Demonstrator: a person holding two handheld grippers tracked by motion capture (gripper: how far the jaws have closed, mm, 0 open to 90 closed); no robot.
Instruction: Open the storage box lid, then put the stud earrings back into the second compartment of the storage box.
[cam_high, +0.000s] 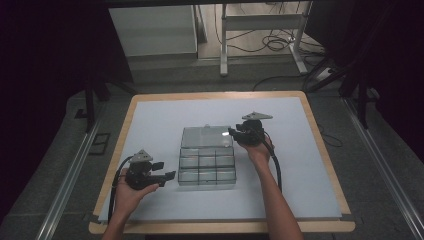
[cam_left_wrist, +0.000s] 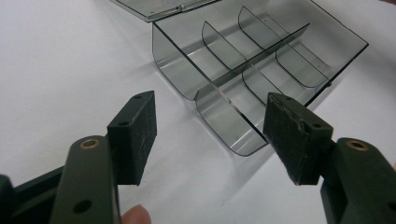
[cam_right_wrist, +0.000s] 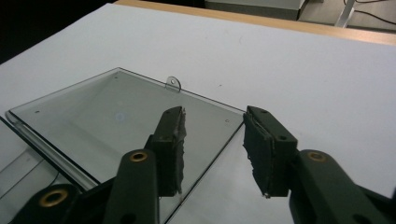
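We see a clear plastic box (cam_high: 207, 169) in the middle of the white bench (cam_high: 150, 125). Its lid (cam_high: 207, 136) is open and lies flat on the bench, on the far side of the box. Thin walls split the inside of the box into small parts.

Our left tongs (cam_high: 170, 175) sit low at the near left corner of the box, just beside it. In the left gripper view these tongs (cam_left_wrist: 210, 135) are wide apart, with nothing squeezed between them. The corner of the box (cam_left_wrist: 252, 65) shows in the gap, a bit farther off.

Our right tongs (cam_high: 234, 133) are at the far right corner of the lid. In the right gripper view these tongs (cam_right_wrist: 212, 149) stand apart. The right edge of the lid (cam_right_wrist: 116, 116) runs between them, but the pads do not press on it.
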